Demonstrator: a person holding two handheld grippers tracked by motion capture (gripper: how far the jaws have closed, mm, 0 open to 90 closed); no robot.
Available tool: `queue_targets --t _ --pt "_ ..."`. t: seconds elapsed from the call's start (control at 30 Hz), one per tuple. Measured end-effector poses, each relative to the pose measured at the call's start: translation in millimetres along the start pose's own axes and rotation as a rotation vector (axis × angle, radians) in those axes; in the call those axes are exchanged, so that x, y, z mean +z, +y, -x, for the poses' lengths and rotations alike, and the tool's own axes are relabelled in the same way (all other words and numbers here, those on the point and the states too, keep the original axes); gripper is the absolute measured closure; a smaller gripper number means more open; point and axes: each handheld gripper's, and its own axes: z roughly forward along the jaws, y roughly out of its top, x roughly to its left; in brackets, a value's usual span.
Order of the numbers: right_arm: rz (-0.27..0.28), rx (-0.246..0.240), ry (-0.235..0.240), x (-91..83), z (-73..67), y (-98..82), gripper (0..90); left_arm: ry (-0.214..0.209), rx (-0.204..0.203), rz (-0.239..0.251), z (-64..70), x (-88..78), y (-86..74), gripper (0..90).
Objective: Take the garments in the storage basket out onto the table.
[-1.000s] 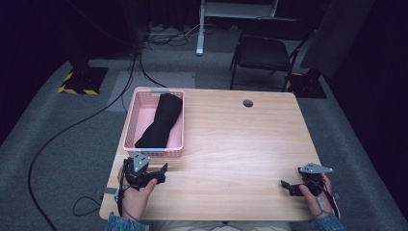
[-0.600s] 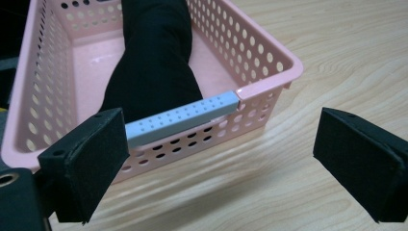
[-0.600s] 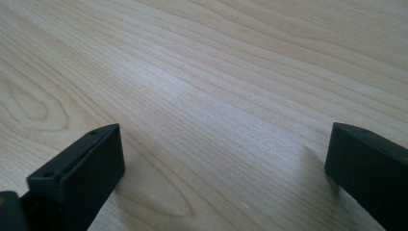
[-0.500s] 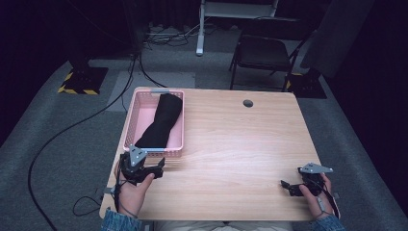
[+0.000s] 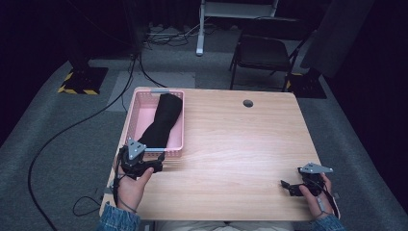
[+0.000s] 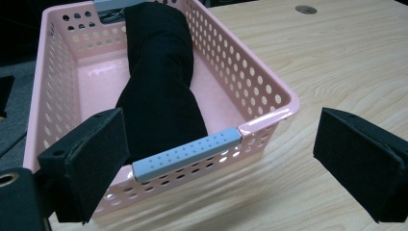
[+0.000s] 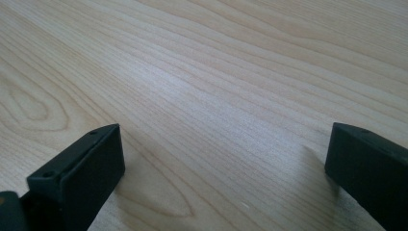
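A pink perforated basket [image 5: 138, 113] [image 6: 269, 96] stands at the table's left side with a rolled black cloth [image 5: 162, 120] [image 6: 159, 86] lying lengthwise in it. A grey handle strip [image 6: 185, 154] runs along the basket's near rim. My left gripper [image 5: 153, 164] [image 6: 226, 168] is open just in front of that near rim, jaws wide apart, nothing between them. Down at the table's front right, my right gripper [image 5: 287, 186] [image 7: 223, 178] is open low over bare wood, holding nothing.
The wooden table [image 5: 240, 144] has a round cable hole [image 5: 248, 103] [image 6: 306, 9] near its far edge. A dark chair [image 5: 262, 55] and a white stand [image 5: 199, 33] are on the floor beyond. Cables [image 5: 67, 130] trail on the floor at the left.
My left gripper has moved forward toward the basket's near end. The right gripper has stayed where it was.
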Motion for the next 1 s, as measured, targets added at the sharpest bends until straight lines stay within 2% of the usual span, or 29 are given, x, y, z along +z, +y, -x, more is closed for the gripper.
queue_targets --t 0.37,0.63,1.0 --pt "0.0 0.0 0.0 0.0 0.0 0.0 0.0 -0.018 0.003 0.012 -4.0 4.2 18.3 4.4" --pt "0.0 0.0 0.0 0.0 0.0 -0.1 0.0 -0.023 0.02 0.018 -3.5 7.7 33.3 4.4" --pt "0.0 0.0 0.0 0.0 -0.1 -0.1 0.1 -0.032 0.018 0.029 -5.0 13.5 43.5 4.4"
